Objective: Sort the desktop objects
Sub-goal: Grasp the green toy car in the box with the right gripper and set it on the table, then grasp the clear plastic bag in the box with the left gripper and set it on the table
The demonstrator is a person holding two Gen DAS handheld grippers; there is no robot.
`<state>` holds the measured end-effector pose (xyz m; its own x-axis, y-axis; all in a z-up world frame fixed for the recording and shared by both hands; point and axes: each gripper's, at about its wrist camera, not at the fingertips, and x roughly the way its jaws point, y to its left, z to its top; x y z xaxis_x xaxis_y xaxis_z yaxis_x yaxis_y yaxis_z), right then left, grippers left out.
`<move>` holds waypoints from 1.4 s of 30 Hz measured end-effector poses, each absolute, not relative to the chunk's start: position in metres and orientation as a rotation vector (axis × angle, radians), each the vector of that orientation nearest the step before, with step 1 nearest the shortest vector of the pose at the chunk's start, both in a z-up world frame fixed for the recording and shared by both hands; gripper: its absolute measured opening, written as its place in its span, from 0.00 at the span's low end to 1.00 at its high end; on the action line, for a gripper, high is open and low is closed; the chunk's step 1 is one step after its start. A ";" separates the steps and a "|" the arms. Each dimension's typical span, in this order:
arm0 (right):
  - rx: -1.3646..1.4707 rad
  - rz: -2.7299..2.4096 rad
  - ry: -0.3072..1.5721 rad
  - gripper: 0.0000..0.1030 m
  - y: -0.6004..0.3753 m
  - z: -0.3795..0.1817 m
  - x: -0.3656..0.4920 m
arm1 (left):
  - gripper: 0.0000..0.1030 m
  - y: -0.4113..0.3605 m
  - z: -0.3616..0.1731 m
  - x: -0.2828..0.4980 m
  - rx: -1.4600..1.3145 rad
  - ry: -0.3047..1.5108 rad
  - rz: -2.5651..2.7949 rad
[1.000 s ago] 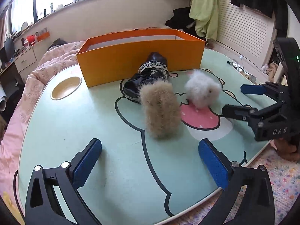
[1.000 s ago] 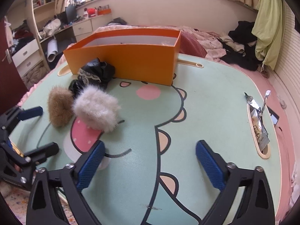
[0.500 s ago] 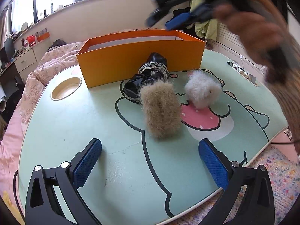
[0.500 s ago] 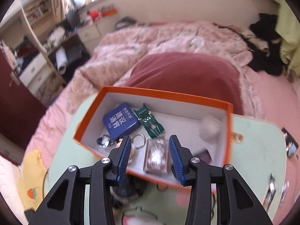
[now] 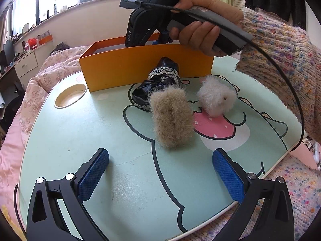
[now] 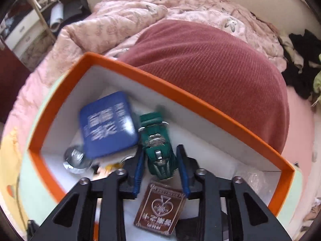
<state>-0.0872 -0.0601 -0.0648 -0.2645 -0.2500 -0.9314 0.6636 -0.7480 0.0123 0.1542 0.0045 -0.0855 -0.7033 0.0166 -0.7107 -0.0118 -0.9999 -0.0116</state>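
A tan fur piece (image 5: pixel 172 118), a white fluffy ball (image 5: pixel 216 98) and a black lace-trimmed pouch (image 5: pixel 158 80) lie on the green table (image 5: pixel 70 140), in front of the orange box (image 5: pixel 140 64). My left gripper (image 5: pixel 160 154) is open and empty, low over the table short of the fur piece. A hand holds my right gripper (image 5: pixel 160 38) above the box, pointing down. From there, the box (image 6: pixel 180 94) holds a green toy car (image 6: pixel 158 150), a blue case (image 6: pixel 108 124) and a brown card pack (image 6: pixel 160 206). The right gripper's (image 6: pixel 160 150) jaws are closing, narrow, gripping nothing; the car shows below the gap.
A round cup recess (image 5: pixel 70 98) sits in the table's left corner. A silver round item (image 6: pixel 75 158) and clear plastic (image 6: pixel 252 178) also lie in the box. A red cushion (image 6: pixel 210 60) and a pink quilt (image 6: pixel 120 24) lie behind the box. A knitted sleeve (image 5: pixel 280 70) reaches over the table's right side.
My right gripper rose from the table's right edge to above the orange box, tipped downward, and its jaws narrowed. The left gripper and the table objects stayed put.
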 end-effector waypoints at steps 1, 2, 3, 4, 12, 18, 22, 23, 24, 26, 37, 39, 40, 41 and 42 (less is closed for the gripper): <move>1.373 -2.077 0.494 0.26 -0.054 -0.057 -0.085 | 1.00 0.005 -0.086 0.155 -1.203 -0.009 2.885; 1.329 -2.103 0.457 0.26 -0.046 -0.046 -0.082 | 1.00 0.005 -0.086 0.155 -1.203 -0.009 2.884; 1.291 -2.115 0.411 0.26 -0.037 -0.035 -0.078 | 1.00 0.005 -0.086 0.155 -1.202 -0.009 2.884; 1.253 -2.123 0.353 0.26 -0.025 -0.020 -0.072 | 1.00 0.005 -0.086 0.155 -1.203 -0.009 2.884; 1.155 -2.241 0.232 0.26 0.077 0.033 0.005 | 1.00 0.004 -0.086 0.155 -1.204 -0.009 2.884; 1.411 -2.237 0.241 0.26 0.121 -0.055 0.043 | 1.00 0.003 -0.086 0.156 -1.204 -0.009 2.883; 1.353 -2.276 0.230 0.27 0.121 -0.074 0.047 | 1.00 0.004 -0.085 0.157 -1.208 -0.004 2.884; 1.333 -2.293 0.222 0.27 0.121 -0.074 0.047 | 1.00 0.004 -0.085 0.157 -1.209 -0.005 2.883; 1.307 -2.307 0.195 0.31 0.122 -0.074 0.047 | 1.00 0.004 -0.085 0.157 -1.209 -0.008 2.883; 1.246 -2.322 0.114 0.51 0.131 -0.070 0.054 | 1.00 0.004 -0.085 0.158 -1.208 -0.010 2.887; 1.120 -2.379 0.332 1.00 0.125 -0.092 0.101 | 1.00 0.001 -0.084 0.155 -1.221 -0.017 2.894; 1.136 -2.370 0.333 1.00 0.122 -0.089 0.097 | 1.00 -0.001 -0.083 0.153 -1.230 -0.018 2.889; 1.136 -2.374 0.327 1.00 0.122 -0.088 0.095 | 1.00 -0.002 -0.083 0.152 -1.245 -0.018 2.883; 1.135 -2.377 0.321 1.00 0.122 -0.086 0.094 | 1.00 -0.004 -0.082 0.149 -1.267 -0.019 2.876; 1.135 -2.380 0.315 1.00 0.123 -0.084 0.093 | 1.00 -0.005 -0.080 0.144 -1.305 -0.028 2.869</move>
